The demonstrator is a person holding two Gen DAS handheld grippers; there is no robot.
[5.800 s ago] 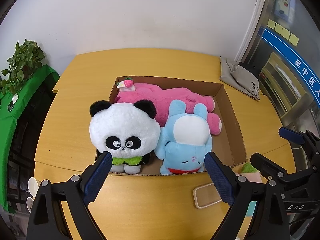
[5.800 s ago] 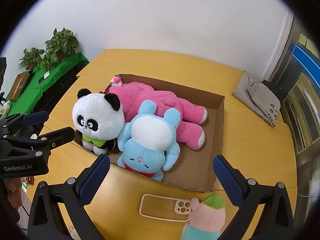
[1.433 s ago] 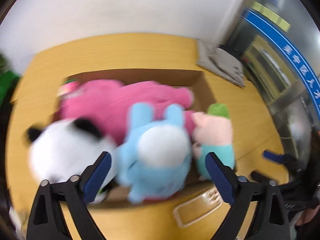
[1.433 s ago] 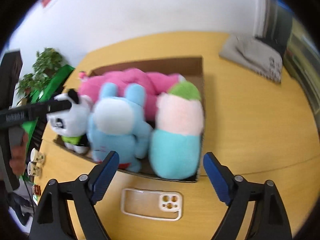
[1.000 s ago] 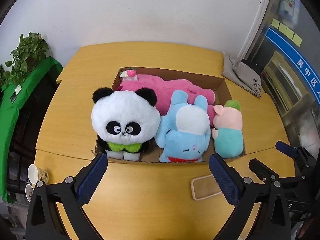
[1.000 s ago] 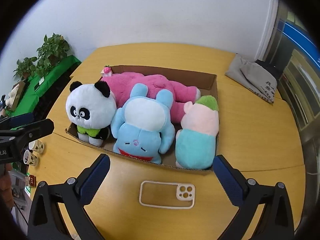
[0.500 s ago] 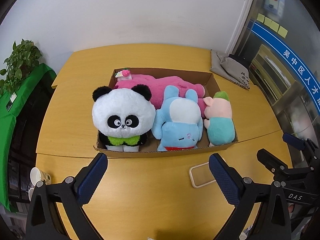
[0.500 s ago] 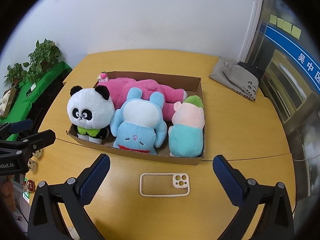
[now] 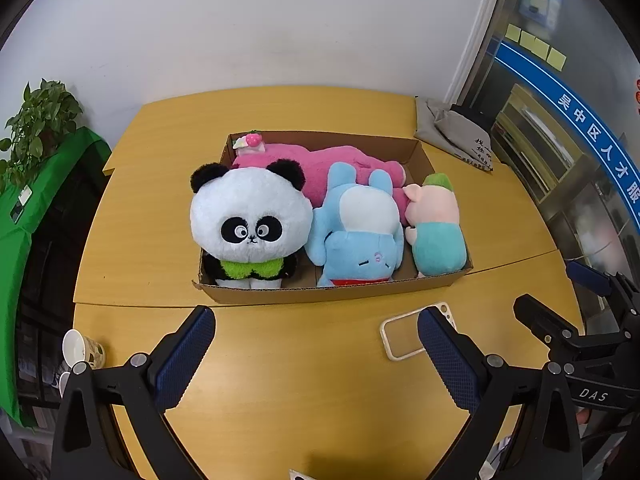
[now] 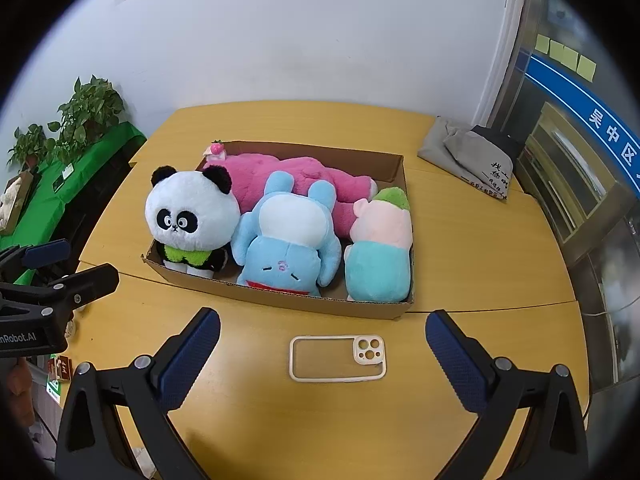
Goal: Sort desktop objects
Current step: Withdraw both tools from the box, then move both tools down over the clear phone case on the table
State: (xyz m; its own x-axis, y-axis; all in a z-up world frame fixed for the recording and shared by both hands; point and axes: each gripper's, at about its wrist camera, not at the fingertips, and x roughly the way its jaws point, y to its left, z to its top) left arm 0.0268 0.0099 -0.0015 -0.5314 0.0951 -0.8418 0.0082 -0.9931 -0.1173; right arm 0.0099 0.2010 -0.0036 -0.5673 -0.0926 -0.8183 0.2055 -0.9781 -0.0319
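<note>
A shallow cardboard box point(image 9: 320, 294) point(image 10: 280, 294) on the yellow table holds several plush toys: a panda point(image 9: 250, 220) point(image 10: 190, 216) at the left, a blue animal point(image 9: 360, 232) point(image 10: 288, 240) in the middle, a pink-and-teal pig point(image 9: 436, 228) point(image 10: 380, 252) at the right, and a long pink toy point(image 9: 320, 164) point(image 10: 280, 184) behind them. A clear phone case point(image 9: 404, 338) point(image 10: 338, 358) lies on the table in front of the box. My left gripper point(image 9: 316, 348) and my right gripper point(image 10: 322, 344) both hover open over the table's near side, holding nothing.
A grey folded bag point(image 9: 456, 134) point(image 10: 468, 154) lies at the table's far right. Potted plants point(image 10: 86, 110) and a green cloth point(image 9: 24, 200) stand to the left. Paper cups point(image 9: 82, 350) sit beyond the left edge. Glass doors point(image 10: 580, 184) are on the right.
Both grippers have drawn back and up from the box, so the table looks smaller. Over the earlier frames the pig toy went from the table into the box's right end.
</note>
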